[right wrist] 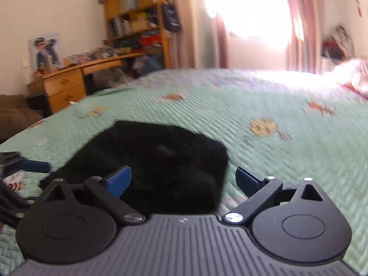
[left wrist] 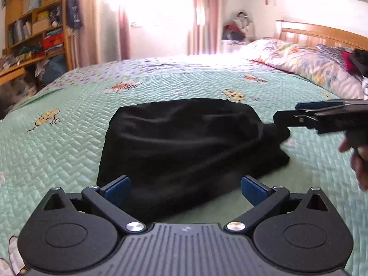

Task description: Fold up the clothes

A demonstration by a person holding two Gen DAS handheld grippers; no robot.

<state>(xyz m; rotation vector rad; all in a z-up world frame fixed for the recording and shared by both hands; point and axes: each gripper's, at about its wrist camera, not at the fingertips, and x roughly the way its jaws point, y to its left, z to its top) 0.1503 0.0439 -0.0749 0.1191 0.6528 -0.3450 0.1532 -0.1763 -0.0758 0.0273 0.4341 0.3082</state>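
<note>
1. Black garment [left wrist: 181, 142], folded into a bundle, mid-bed on green quilt [left wrist: 69, 142].
2. Left gripper [left wrist: 185, 187] and right gripper [right wrist: 184, 180] both spread wide, holding nothing.
3. Best next: square edges, press flat.

We are in a lived-in home bedroom: a wide bed under a quilted green bedspread [left wrist: 161, 87] with a floral pillow [left wrist: 306, 62] against a wooden headboard [left wrist: 322, 33]. We see pink curtains [left wrist: 202, 16] at a bright window, cluttered wooden shelves [left wrist: 34, 23] and a wooden desk [right wrist: 69, 80].
</note>
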